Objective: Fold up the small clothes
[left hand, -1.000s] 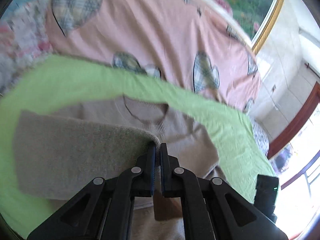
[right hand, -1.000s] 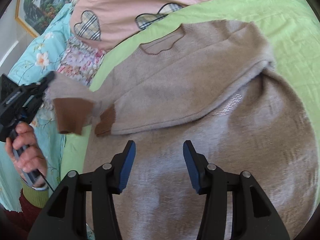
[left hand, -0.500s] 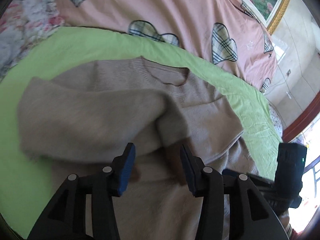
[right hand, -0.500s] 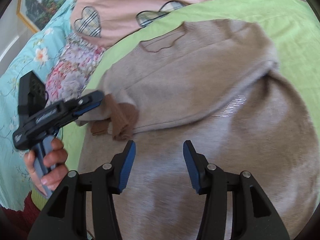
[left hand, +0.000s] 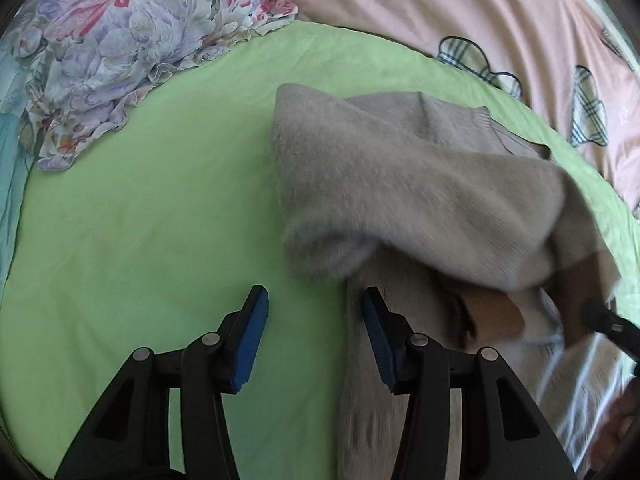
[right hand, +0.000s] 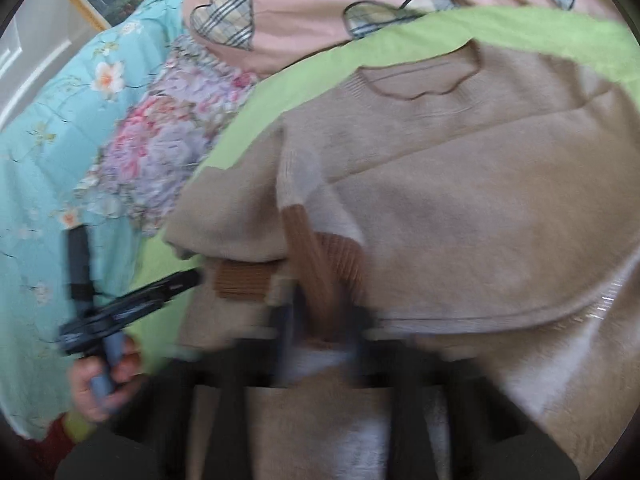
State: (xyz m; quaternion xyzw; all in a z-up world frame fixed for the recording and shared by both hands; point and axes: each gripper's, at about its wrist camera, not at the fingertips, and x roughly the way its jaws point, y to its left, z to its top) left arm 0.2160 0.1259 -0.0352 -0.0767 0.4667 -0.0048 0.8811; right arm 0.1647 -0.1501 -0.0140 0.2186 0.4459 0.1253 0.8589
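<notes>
Smooth green sheet under fuzzy beige sweater, ribbed brown cuffs.

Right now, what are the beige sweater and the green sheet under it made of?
The beige sweater looks like soft, fuzzy knit, maybe wool: a hazy nap, with ribbed brown cuffs. The green sheet looks like smooth matte woven cloth, perhaps cotton, faintly creased.

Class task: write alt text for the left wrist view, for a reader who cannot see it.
The open left gripper hovers over a green sheet, empty, beside a beige sweater with one sleeve folded across it. Floral bedding and a pink quilt lie beyond.
</notes>
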